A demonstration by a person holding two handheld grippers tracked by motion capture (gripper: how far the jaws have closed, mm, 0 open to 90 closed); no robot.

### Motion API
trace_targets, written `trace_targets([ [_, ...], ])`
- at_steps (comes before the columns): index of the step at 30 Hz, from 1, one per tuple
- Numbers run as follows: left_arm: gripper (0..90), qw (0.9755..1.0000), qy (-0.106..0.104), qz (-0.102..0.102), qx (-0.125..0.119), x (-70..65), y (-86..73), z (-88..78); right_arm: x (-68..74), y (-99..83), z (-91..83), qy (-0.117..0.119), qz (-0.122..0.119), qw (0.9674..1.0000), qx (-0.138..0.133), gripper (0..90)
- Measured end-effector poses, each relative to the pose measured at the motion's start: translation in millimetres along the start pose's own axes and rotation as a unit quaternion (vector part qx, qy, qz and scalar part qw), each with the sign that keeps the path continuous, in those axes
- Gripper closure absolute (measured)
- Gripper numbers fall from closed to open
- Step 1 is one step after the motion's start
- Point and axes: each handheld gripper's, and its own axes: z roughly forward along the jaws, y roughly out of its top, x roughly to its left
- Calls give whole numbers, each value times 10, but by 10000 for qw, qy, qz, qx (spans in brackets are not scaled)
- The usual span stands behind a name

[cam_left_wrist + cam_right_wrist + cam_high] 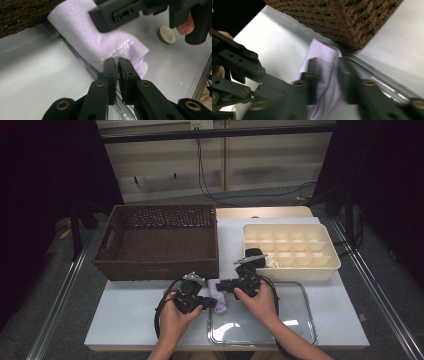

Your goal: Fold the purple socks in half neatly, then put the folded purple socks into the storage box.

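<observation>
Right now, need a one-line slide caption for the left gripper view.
Left gripper shut on a lilac cloth lying over the clear tray's rim, beside the wicker basket.

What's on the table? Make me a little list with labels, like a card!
Work in hand: two tools handling a purple cloth
Cloth place: draped over the left edge of the clear tray, near the basket corner
Left tool: shut on the cloth's edge
Right tool: jaws apart, cloth between them, blurred
Basket: brown wicker, back left
Divided box: cream, many compartments, back right
Table: white top
</observation>
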Motion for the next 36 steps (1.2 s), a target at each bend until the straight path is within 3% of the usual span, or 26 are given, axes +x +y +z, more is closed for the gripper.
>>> trace_targets([
  [4, 852, 10000, -12, 37, 35, 2, -2, 17, -10, -10, -20, 12, 141, 9999, -61, 484],
  [9, 852, 10000, -7, 2, 44, 8, -2, 26, -65, -77, 26, 52, 383, 9993, 23, 460],
  [12, 852, 10000, -31, 20, 36, 19, -2, 30, -85, -98, 40, 178, 486, 9987, -17, 537],
  [14, 847, 10000, -50, 10, 23, 27, -2, 28, -79, -102, 43, 264, 506, 9984, -5, 659],
  [16, 824, 10000, -50, 41, -15, 34, 0, 11, -64, -81, 19, 293, 476, 9984, 1, 725],
  [19, 739, 9998, 50, 107, -131, 60, 6, -33, -45, -53, -13, 306, 410, 9987, 12, 763],
  [25, 456, 9982, 474, 218, -312, 169, -6, -97, -17, -9, -84, 253, 266, 9993, 18, 771],
  [28, 261, 9957, 727, 392, -411, 206, -5, -101, -30, 16, -139, 272, 208, 9994, -1, 770],
  [36, 105, 9928, 1008, 522, -395, 343, -45, -101, -52, 75, -308, 166, -45, 9998, 40, 766],
])
